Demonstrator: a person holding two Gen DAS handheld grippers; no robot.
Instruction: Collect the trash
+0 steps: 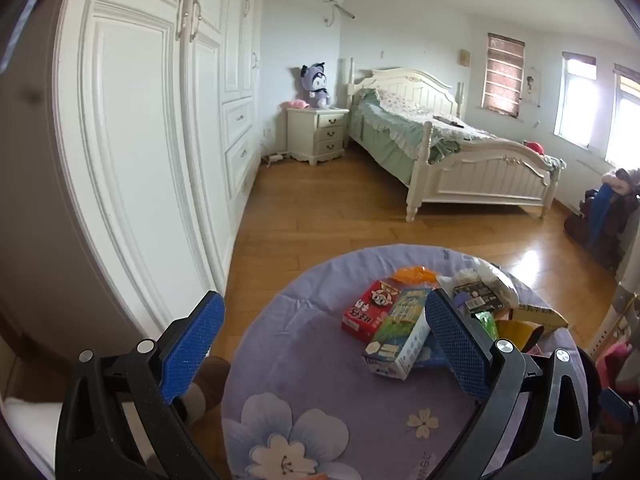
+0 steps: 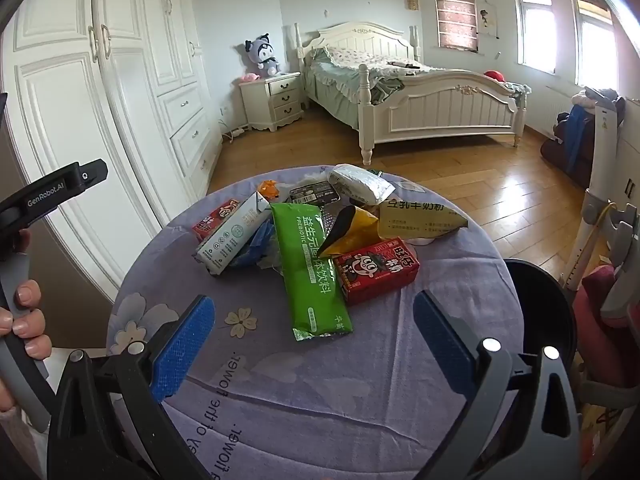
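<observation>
Trash [image 2: 316,256] is lying heaped on the bench [image 2: 360,400], and both the left hand-held gripper [image 1: 324,344] and right hand-held gripper [image 2: 314,344] are hovering wide open and empty, needing a first wrapper pinched for the black bin [image 2: 540,312].

My right claw [image 2: 314,344] wears rough blue pads; matt lilac cloth [image 2: 360,380] covers the tabletop, the green wrapper [image 2: 312,272] shines glossy, the wooden floor [image 2: 460,184] gleams.

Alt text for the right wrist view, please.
The open right gripper hovers, empty, over a round table under a lilac floral cloth, strewn with trash: a green sachet, a red carton, a white carton. A black bin stands at right, a bedroom behind.
</observation>
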